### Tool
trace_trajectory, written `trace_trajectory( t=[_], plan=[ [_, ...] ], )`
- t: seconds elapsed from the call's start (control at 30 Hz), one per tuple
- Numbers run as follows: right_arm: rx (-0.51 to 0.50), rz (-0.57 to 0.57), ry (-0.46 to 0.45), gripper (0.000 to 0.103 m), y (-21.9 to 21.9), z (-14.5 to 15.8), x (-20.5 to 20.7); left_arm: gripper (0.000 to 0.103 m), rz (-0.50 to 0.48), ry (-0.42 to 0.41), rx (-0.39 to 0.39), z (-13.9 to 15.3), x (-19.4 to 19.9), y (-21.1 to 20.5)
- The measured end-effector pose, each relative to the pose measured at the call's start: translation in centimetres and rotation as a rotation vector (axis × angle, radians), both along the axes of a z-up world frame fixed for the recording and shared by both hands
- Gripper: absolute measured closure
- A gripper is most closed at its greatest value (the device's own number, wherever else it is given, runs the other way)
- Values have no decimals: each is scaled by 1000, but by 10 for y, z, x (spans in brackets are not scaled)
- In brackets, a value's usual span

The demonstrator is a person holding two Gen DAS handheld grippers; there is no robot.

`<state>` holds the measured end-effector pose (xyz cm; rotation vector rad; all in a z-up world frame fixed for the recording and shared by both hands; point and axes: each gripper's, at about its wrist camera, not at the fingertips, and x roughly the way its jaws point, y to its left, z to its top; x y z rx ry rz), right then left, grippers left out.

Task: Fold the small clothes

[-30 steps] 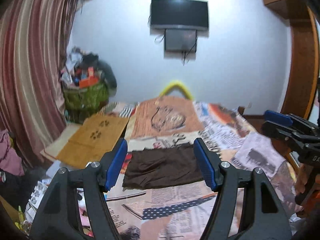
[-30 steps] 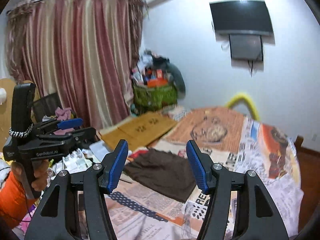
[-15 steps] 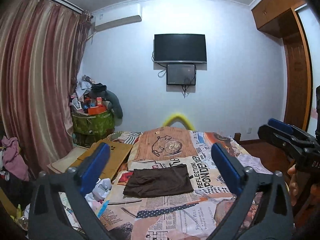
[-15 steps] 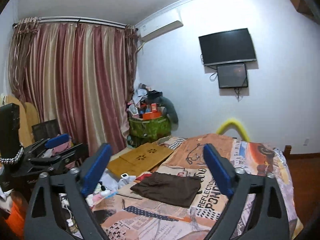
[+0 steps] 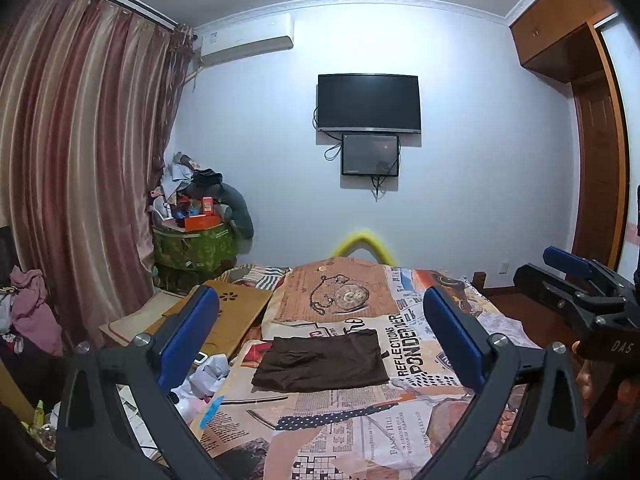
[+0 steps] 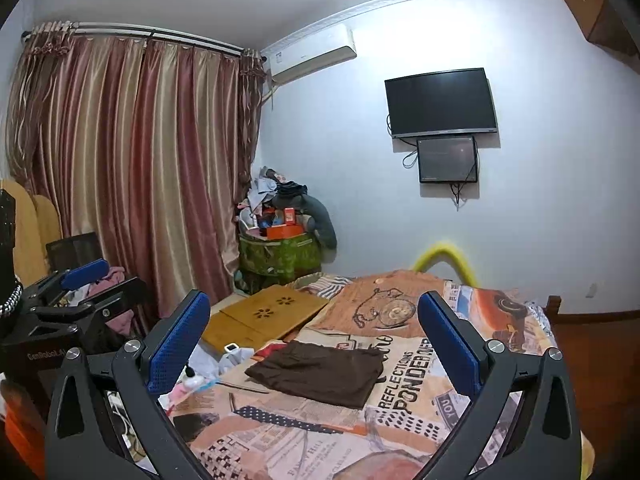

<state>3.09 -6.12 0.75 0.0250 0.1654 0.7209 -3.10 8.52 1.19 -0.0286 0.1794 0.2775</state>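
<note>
Both claws, left claw (image 5: 320,344) and right claw (image 6: 314,344), just spread wide and backed off; brown garment (image 5: 320,364) lies folded on bed (image 5: 400,440), fold apparently done.

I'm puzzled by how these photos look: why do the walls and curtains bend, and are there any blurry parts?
Left wrist view: the wide lens bows the curtain and wardrobe inward, with dark corners; the brown cloth is sharp, the yellow arch is smeared. Right wrist view: the same bulge curves the curtain rod and ceiling edge; the wall around the TV is brightly lit without glare.
</note>
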Motion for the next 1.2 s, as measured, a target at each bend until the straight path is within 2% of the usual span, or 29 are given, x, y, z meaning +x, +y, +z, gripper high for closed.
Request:
trace_trajectory(
  t=[1.2],
  plan=[
    [8, -12, 33, 0, -13, -1, 0, 0, -12, 24, -17, -7, 13, 2]
  ],
)
